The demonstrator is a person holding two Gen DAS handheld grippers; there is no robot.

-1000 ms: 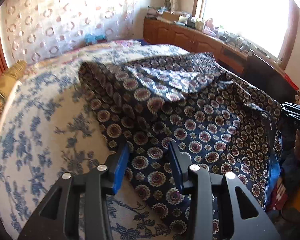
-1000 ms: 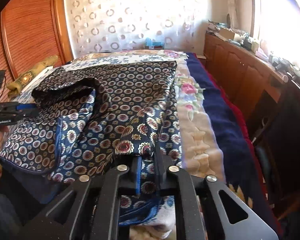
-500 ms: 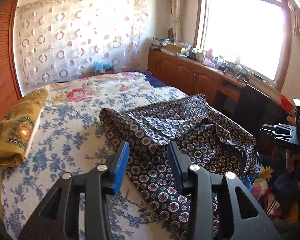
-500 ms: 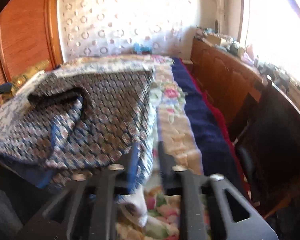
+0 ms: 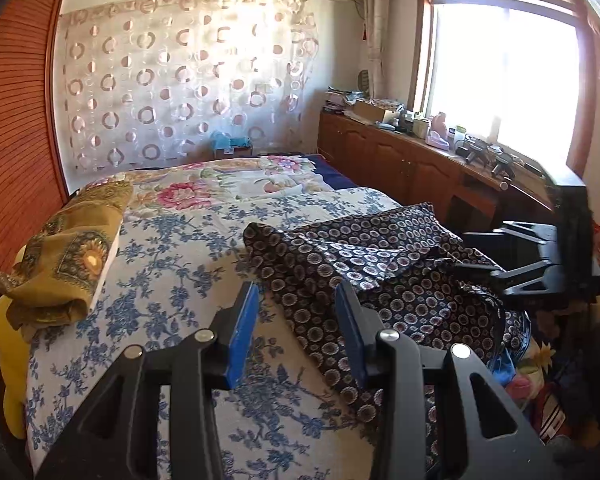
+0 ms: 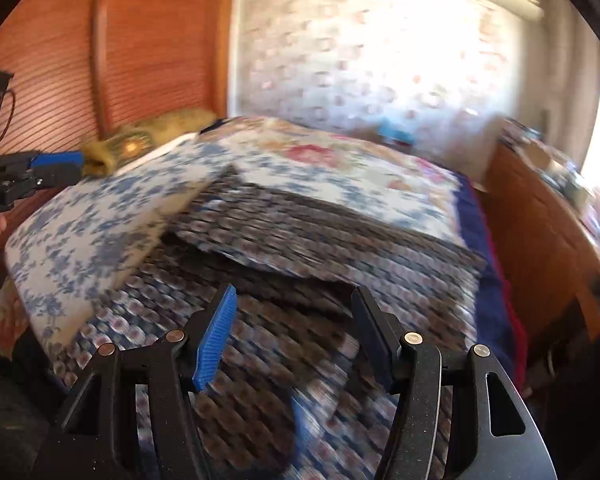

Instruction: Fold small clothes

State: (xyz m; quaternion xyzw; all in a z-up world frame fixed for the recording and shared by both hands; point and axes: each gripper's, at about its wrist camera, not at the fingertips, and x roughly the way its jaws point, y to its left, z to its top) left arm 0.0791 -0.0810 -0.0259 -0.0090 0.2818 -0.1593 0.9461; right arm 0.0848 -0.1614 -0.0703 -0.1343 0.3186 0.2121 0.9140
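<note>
Here the bed (image 5: 188, 240) fills most of both views, covered by a white sheet with blue flowers (image 5: 172, 264) and, farther back, a blanket with pink blossoms (image 5: 204, 190). On the side of the bed nearer the window lies the dark patterned garment (image 5: 380, 280), navy with rows of small round medallions, rumpled and partly doubled over itself, its near edge hanging toward the bed's edge. In the right wrist view the same garment (image 6: 300, 280) spreads under the camera, though that picture is blurred and its folds are hard to read. A long wooden cabinet (image 5: 400, 160) runs below the bright window (image 5: 500, 68), its top crowded with small things. A curtain with ring shapes (image 5: 180, 80) covers the far wall. A mustard-coloured cloth (image 5: 64, 256) sits bunched at the bed's left side. The left gripper (image 5: 296, 320) hovers above the garment's left edge with its blue-padded fingers (image 5: 242, 328) spread apart and nothing between them. The right gripper (image 6: 296, 332) hangs over the garment, its fingers likewise wide apart and empty.
</note>
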